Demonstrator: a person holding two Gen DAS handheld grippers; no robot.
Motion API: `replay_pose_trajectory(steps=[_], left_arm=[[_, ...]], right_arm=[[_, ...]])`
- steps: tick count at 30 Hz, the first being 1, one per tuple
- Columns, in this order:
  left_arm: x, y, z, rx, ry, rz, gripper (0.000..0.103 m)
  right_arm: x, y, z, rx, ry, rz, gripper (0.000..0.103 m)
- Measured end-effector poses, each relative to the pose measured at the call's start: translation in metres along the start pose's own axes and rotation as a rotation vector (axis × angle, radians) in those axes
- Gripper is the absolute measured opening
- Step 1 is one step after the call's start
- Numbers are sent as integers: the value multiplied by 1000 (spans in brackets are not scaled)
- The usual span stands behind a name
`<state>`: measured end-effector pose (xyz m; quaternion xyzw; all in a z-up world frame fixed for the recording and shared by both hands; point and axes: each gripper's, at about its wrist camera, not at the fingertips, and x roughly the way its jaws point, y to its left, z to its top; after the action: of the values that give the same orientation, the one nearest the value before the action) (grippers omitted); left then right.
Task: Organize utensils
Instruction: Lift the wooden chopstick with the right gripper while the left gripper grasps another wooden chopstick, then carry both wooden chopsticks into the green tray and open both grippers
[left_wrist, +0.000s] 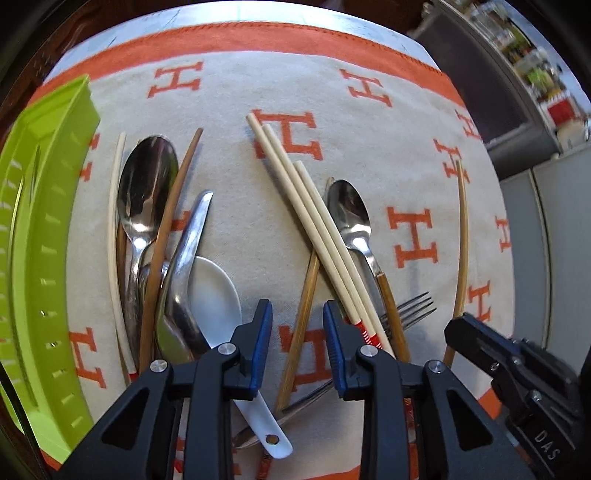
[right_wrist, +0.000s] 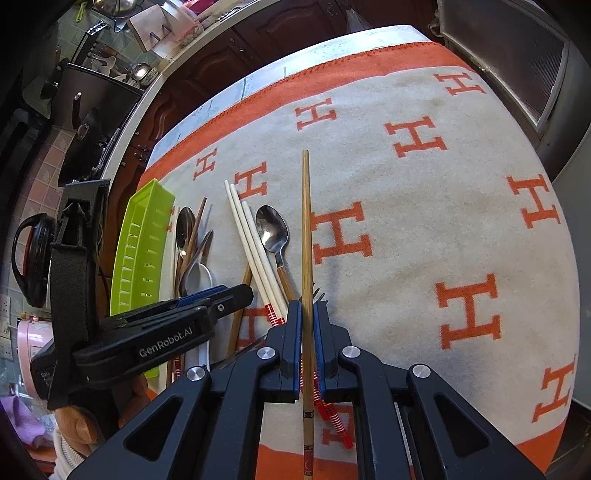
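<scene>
Over the orange-and-cream blanket on the bench, the right claw is clamped on a tan bamboo chopstick; the left claw hangs apart. Spoons, fork and white plastic chopsticks lie loose beside the lime-green slotted plastic tray, so sorting looks barely begun.

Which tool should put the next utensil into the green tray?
Right tool: it's shut on a bamboo chopstick. Left tool is open and empty, though nearer the green tray.
</scene>
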<state>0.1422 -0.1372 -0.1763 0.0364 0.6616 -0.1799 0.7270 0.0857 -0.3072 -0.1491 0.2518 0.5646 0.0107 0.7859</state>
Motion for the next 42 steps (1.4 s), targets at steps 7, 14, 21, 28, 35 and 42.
replay_pose_trajectory(steps=[7,14,21,28,35,42], left_arm=[[-5,-2,-6,22,-28,27,4],[-51,21,-20,-37,-143,-43,4],[-101,38,-22,-66,-304,-19,4],[-126,47,-10,-80,-347,-21,4],[-163,72,-22,-79,-376,-19,4],[-198,109,-37,-91,-405,0,4]], right_arm=[[1,0,-3,7,1,-9,6],[-2,-5,-6,16,-2,2,6],[-11,1,-8,-1,-22,26,6],[-26,14,-6,-23,-51,39,6],[-41,45,-1,-72,-62,74,6],[-58,111,-3,-201,-65,160,6]])
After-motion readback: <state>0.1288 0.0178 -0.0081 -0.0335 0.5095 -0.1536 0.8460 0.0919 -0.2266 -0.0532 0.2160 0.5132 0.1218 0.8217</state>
